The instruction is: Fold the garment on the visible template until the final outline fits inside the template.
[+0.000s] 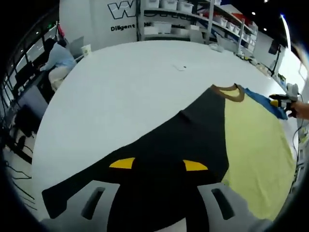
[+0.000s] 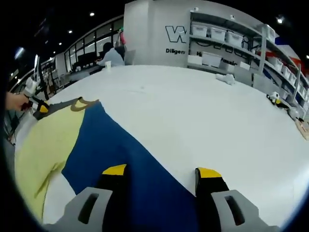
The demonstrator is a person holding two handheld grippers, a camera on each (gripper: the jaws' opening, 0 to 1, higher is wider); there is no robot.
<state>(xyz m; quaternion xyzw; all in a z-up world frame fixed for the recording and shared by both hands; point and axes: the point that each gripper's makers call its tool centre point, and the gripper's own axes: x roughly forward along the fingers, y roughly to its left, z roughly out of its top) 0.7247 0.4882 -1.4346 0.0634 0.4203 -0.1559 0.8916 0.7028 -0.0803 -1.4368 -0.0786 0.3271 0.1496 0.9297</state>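
While both grippers hover with jaws apart, left gripper over the garment's black panel, right gripper over its blue panel — gripping nothing, white table beyond.

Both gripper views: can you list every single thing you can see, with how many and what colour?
garment: one, black, pale yellow and blue panels with a brown collar, spread flat on the table.
table: one, white, large, under the garment.
shelving rack: one, white, holding white bins, against the far wall.
wall lettering: dark letters on the white wall.
seated person: one, light blue top, beyond the table's far edge.
cup: one, pale, at the table's far edge.
left gripper: grey with yellow tips, jaws apart over the black panel.
right gripper: grey with yellow tips, jaws apart over the blue panel.
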